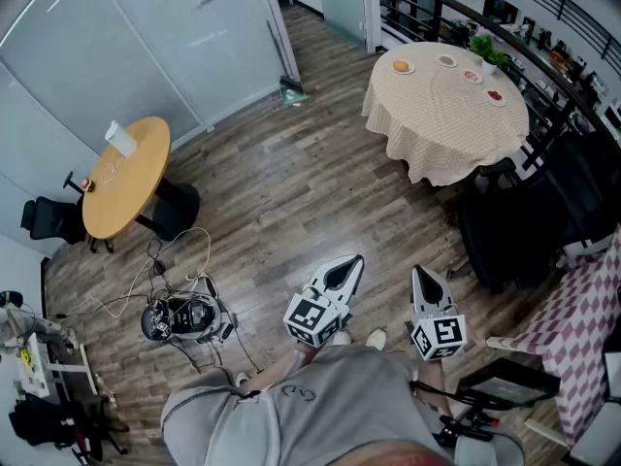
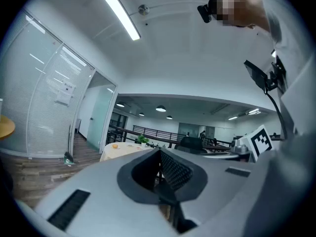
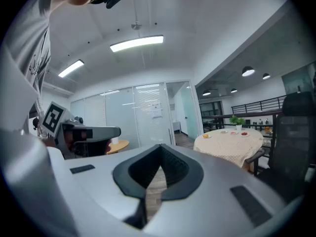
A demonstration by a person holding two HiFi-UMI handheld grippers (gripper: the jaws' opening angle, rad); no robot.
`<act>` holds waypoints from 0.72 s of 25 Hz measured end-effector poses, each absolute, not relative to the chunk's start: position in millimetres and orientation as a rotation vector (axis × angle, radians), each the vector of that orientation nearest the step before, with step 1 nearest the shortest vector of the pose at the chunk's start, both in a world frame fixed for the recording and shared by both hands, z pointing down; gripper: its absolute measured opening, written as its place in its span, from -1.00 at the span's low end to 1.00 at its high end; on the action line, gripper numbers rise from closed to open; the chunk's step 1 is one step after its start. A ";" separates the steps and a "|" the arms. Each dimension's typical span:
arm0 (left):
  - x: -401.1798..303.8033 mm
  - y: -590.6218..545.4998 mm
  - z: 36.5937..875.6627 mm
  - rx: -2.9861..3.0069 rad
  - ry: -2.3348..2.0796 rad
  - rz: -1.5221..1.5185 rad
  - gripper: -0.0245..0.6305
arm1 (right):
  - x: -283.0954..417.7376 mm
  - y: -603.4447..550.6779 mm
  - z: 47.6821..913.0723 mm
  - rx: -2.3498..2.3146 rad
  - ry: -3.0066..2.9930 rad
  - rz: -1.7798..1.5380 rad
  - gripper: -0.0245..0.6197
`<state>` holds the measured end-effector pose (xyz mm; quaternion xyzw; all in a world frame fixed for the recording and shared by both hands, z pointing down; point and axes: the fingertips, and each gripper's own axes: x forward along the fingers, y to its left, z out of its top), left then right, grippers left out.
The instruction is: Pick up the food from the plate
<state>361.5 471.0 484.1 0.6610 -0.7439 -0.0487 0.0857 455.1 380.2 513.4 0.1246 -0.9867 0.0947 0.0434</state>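
Person stands on the wood floor (image 1: 291, 192), both grippers held abt level at the waist, side by side. Left gripper (image 1: 351, 263): jaws fully together, nothing betw. them. Right gripper (image 1: 418, 273): jaws also closed tip to tip, empty. Food sits on small plates (image 1: 473, 77) on the round table w/ beige checked cloth (image 1: 446, 129) across the room, well apart from both grippers. An orange-ish piece (image 1: 402, 66) lies on the leftmost plate, and the other plates run along the back edge near a potted plant (image 1: 485, 49). Round wooden table (image 1: 126, 178) off to the left. Cables (image 1: 179, 260) on the floor near the person.
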 end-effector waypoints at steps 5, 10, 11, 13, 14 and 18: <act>384.8 467.3 479.6 2.032 -2.221 -0.091 -0.90 | 472.7 370.5 502.3 0.392 -3.030 0.238 -0.90; 392.4 453.5 480.9 2.012 -2.258 -0.095 -0.90 | 494.9 352.8 499.4 0.437 -3.053 0.230 -0.90; 396.1 449.3 480.9 2.007 -2.267 -0.097 -0.90 | 499.1 348.7 499.1 0.439 -3.061 0.234 -0.90; 407.2 440.0 480.1 2.004 -2.290 -0.098 -0.90 | 507.8 339.6 502.4 0.437 -3.069 0.250 -0.90; 412.7 436.1 479.3 2.002 -2.305 -0.099 -0.90 | 510.4 335.2 506.9 0.430 -3.065 0.263 -0.90; 424.8 435.2 476.2 1.976 -2.343 -0.058 -0.90 | 509.4 330.8 522.1 0.353 -3.040 0.311 -0.90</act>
